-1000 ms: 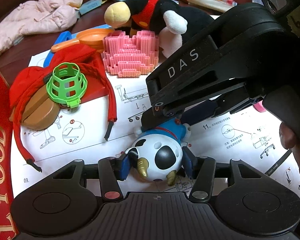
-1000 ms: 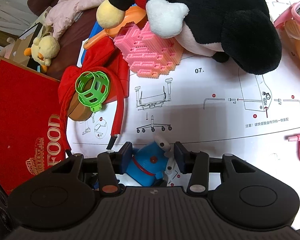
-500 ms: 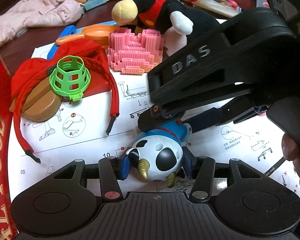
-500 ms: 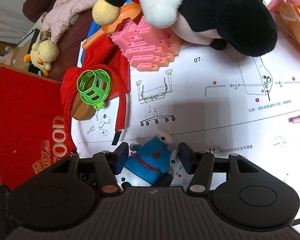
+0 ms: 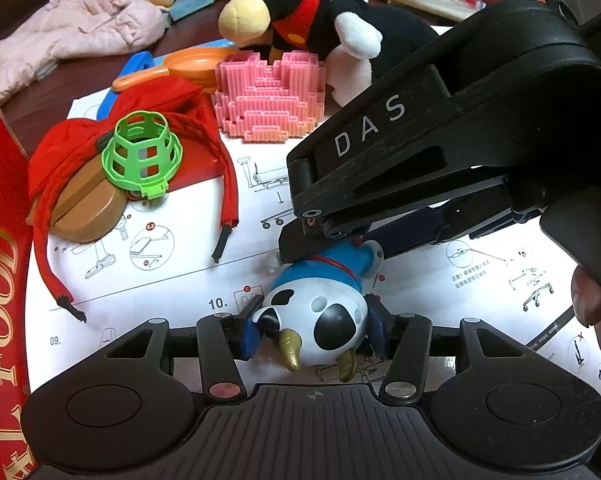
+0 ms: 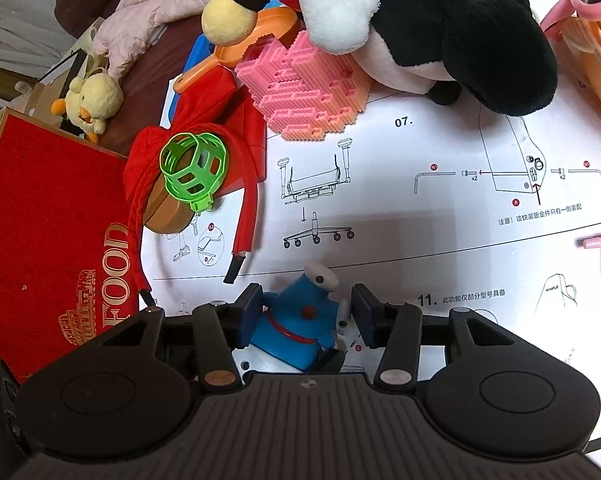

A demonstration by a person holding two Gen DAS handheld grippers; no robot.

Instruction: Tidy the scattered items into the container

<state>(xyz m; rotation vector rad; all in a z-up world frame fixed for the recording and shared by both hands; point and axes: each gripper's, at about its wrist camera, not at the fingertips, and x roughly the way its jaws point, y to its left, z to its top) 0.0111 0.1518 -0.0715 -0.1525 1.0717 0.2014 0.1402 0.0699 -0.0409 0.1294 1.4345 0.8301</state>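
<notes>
the left gripper [image 5: 312, 340] has its two blue pads set against the sides of the round white-and-black head of the blue figurine [image 5: 320, 300], gripping it; the gold horns poke toward the camera between the fingers. the right gripper [image 6: 306, 316] straddles the same toy's blue body from the far end. its jaws have just been closing after widening, with the body between them; in the right wrist view the left pad looks against the body while a sliver of gap shows at the right pad, so i judge it not yet clamped.

the relation that counts: the figurine lies on its side on the instruction sheet [image 5: 172, 264], its long axis running near to far, head toward the left gripper and feet under the right. both jaws sit across that axis, each at one end, so neither has to reach; the left hand holds the thicker end and looks the better placed to carry.

outward from there, the red drawstring pouch [image 5: 80, 148] with the green mesh cup [image 5: 142, 152] on it lies far left, the pink block piece [image 5: 270, 104] and the black plush [image 5: 340, 20] farther back. the red box [image 6: 48, 232] marked "food" lies at the left edge. if it is the container, the lift goes left, past the pouch's cords.
</notes>
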